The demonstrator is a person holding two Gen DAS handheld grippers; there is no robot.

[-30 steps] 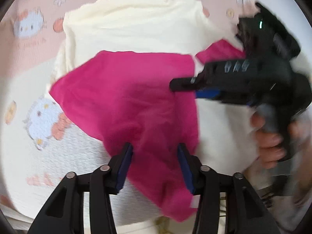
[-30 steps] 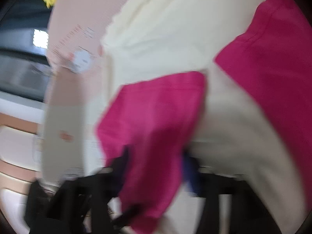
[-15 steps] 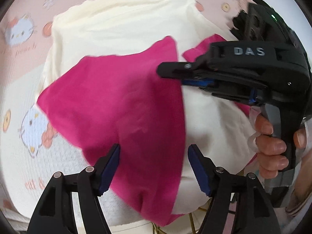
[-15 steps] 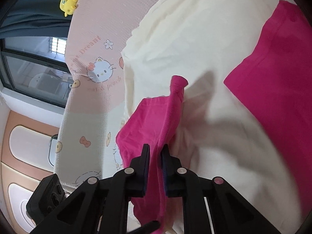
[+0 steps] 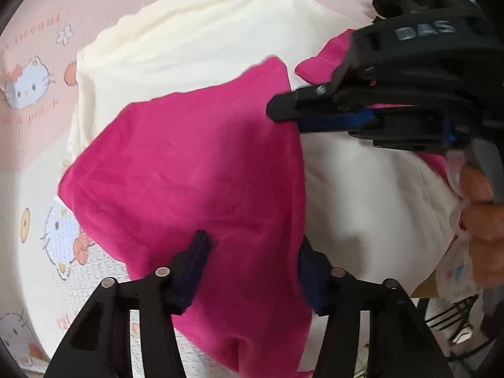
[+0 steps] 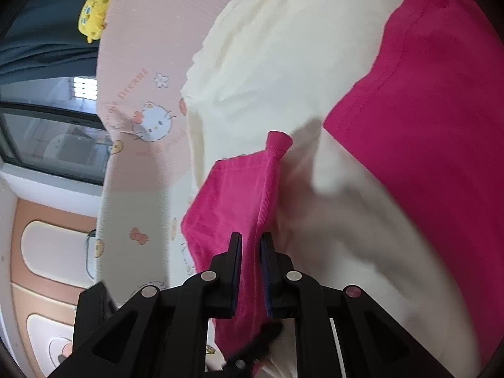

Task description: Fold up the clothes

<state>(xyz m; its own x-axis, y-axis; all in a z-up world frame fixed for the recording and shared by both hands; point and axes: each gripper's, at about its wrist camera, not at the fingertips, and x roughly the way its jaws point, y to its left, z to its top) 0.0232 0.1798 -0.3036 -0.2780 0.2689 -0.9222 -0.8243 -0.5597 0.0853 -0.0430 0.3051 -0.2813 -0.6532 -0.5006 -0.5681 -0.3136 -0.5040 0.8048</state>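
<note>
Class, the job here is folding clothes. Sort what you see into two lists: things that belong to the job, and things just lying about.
Part of the job:
pink garment
cream garment
left gripper, pink cloth between its fingers
right gripper, shut on the pink garment

Just lying about:
cartoon-cat bedsheet
yellow plush toy

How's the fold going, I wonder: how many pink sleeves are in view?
2. One pink sleeve lies spread across the cream shirt; the other sleeve is clamped in the right gripper, which has just closed on it.
</note>
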